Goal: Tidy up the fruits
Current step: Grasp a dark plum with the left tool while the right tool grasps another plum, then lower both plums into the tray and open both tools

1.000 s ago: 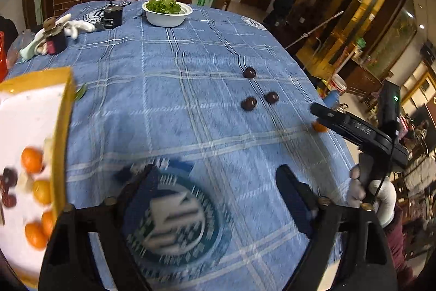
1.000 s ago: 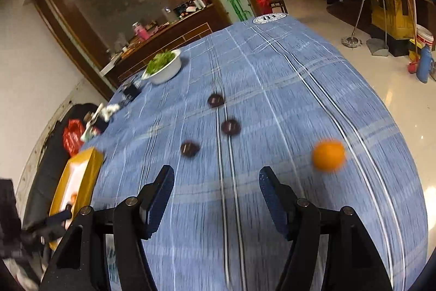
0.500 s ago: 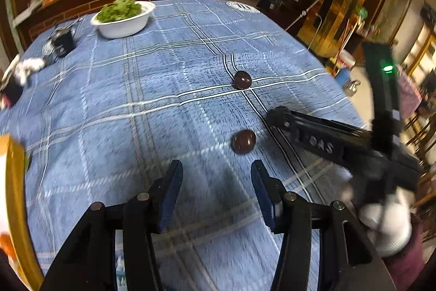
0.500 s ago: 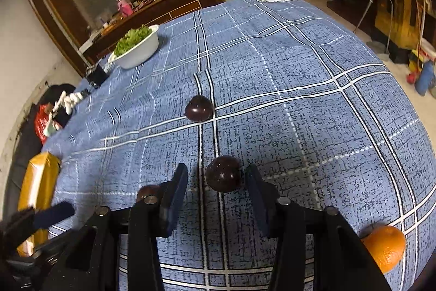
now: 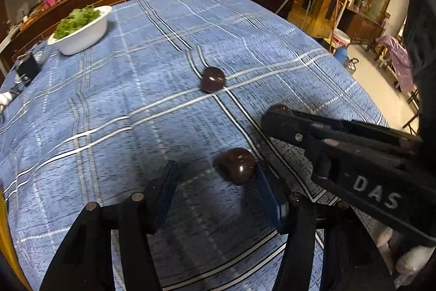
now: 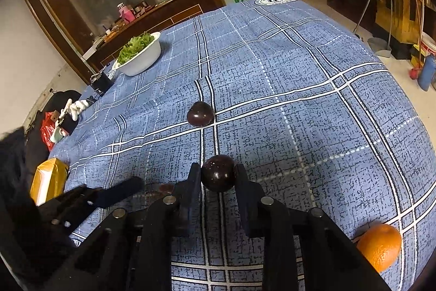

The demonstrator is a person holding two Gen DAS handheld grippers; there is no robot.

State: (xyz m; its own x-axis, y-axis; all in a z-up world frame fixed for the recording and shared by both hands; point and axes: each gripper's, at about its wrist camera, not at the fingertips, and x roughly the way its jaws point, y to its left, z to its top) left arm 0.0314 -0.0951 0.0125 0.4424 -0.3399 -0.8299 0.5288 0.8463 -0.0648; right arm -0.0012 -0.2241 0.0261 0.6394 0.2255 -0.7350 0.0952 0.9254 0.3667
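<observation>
Three dark round fruits lie on the blue checked tablecloth. My right gripper (image 6: 218,179) is shut on one dark fruit (image 6: 218,173), which rests on the cloth; the left wrist view shows this fruit (image 5: 280,109) peeking over that gripper (image 5: 273,118). My left gripper (image 5: 215,190) has its jaws opening around a second dark fruit (image 5: 237,166). That fruit sits close to the right finger, with a wide gap to the left one. The third dark fruit (image 5: 213,79) (image 6: 200,113) lies free farther out. An orange (image 6: 380,246) rests near the table edge at lower right.
A white bowl of greens (image 5: 81,32) (image 6: 139,53) stands at the far left of the table. A yellow-rimmed tray (image 6: 49,182) is at the left edge, with small black items and a white glove beyond it. The table drops off to the floor on the right.
My right gripper has closed on the dark fruit in front of it. My left gripper swung right from the tray and came down over the nearest dark fruit.
</observation>
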